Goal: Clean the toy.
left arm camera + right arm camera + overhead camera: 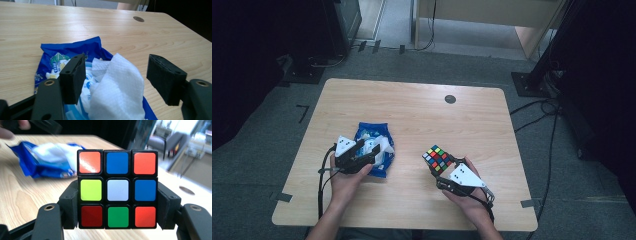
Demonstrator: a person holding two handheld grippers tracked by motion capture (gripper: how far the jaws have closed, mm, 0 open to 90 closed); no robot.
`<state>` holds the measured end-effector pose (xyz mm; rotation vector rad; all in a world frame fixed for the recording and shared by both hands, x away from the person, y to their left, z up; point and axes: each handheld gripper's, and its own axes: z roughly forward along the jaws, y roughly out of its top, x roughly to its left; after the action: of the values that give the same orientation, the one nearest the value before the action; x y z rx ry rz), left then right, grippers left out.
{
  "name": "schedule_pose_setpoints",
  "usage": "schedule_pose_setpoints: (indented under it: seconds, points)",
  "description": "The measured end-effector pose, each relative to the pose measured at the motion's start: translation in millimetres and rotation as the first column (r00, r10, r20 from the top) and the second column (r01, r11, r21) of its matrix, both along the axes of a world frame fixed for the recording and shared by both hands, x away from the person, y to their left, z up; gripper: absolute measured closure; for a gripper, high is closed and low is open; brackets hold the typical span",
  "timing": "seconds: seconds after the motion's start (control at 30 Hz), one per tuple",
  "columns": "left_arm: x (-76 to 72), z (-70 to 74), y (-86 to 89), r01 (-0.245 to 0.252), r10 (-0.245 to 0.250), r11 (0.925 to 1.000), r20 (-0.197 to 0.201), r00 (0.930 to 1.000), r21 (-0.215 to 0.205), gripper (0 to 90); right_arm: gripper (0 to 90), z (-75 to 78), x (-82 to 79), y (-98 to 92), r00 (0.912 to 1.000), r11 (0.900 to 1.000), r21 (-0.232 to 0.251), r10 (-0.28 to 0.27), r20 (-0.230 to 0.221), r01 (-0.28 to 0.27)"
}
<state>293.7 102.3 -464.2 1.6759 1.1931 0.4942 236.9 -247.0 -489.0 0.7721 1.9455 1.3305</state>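
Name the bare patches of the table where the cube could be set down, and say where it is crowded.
Free: the far half of the table, from the tissue pack back to the round hole; also the strip between the pack and the cube. Crowded: the near edge, around the left claw and right claw.

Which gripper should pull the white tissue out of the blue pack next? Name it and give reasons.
Left. The left gripper stands open astride the white tissue sticking out of the blue pack. The right gripper is clamped on the puzzle cube.
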Motion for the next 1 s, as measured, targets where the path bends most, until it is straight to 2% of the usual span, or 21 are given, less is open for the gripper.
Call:
schedule_pose_setpoints:
  seconds: [0.13,0.2,0.27,0.3,0.37,0.43,0.53,0.57,0.73,0.83,0.97,1.0]
  points:
    - [-8.2,1.3,13.9,-0.005,0.005,1.0,0.031,0.9995,0.0,29.1,34.8,0.5,7.3,-1.1,0.9953,0.999,-0.031,-0.034,-0.091,0.031]
    - [-11.6,-2.2,22.1,-0.021,0.021,0.9998,0.033,0.9992,0.0,29.2,34.8,-0.5,12.2,-0.1,0.9863,0.998,-0.036,-0.059,-0.154,0.054]
    - [-12.5,-5.6,28.1,-0.035,0.035,0.9993,0.031,0.9989,-0.011,29.4,34.8,-1.5,17.6,0.2,0.9724,0.996,-0.043,-0.089,-0.216,0.082]
    - [-12.6,-6.6,29.8,-0.04,0.04,0.9991,0.033,0.9987,-0.012,29.5,34.8,-1.9,19.2,0.2,0.9686,0.995,-0.049,-0.098,-0.229,0.089]
    - [-13.0,-7.9,31.3,-0.044,0.044,0.999,0.043,0.9981,-0.011,29.5,34.8,-2.8,22.5,0.3,0.9615,0.99,-0.078,-0.13,-0.242,0.114]
    - [-13.1,-8.9,31.1,-0.042,0.042,0.9991,0.051,0.9978,-0.006,29.5,34.7,-2.8,26.5,-0.7,0.9518,0.987,-0.085,-0.155,-0.264,0.137]
    - [-12.1,-10.3,30.3,-0.038,0.038,0.9993,0.046,0.9982,0.002,29.2,34.7,-3.0,34.1,-2.0,0.9332,0.981,-0.09,-0.19,-0.305,0.17]
    - [-12.1,-10.7,29.8,-0.036,0.036,0.9993,0.046,0.9983,0.0,29.2,34.7,-3.6,37.4,-2.2,0.9285,0.978,-0.104,-0.205,-0.309,0.182]
    - [-11.8,-13.6,27.6,-0.03,0.029,0.9995,0.044,0.9986,0.01,29.3,34.7,-8.2,47.6,-1.0,0.8934,0.96,-0.148,-0.277,-0.353,0.239]
    - [-11.3,-14.8,26.7,-0.027,0.027,0.9996,0.04,0.9988,0.007,29.4,34.5,-10.4,49.7,-1.6,0.8861,0.958,-0.134,-0.286,-0.365,0.254]
    - [-11.2,-15.3,26.0,-0.021,0.021,0.9998,0.037,0.9991,0.002,29.7,34.0,-12.9,50.4,-2.2,0.8859,0.95,-0.12,-0.313,-0.343,0.289]
    - [-11.3,-15.2,26.0,-0.02,0.02,0.9998,0.035,0.9992,0.002,29.7,33.7,-13.9,50.6,-2.5,0.8825,0.948,-0.111,-0.319,-0.346,0.299]
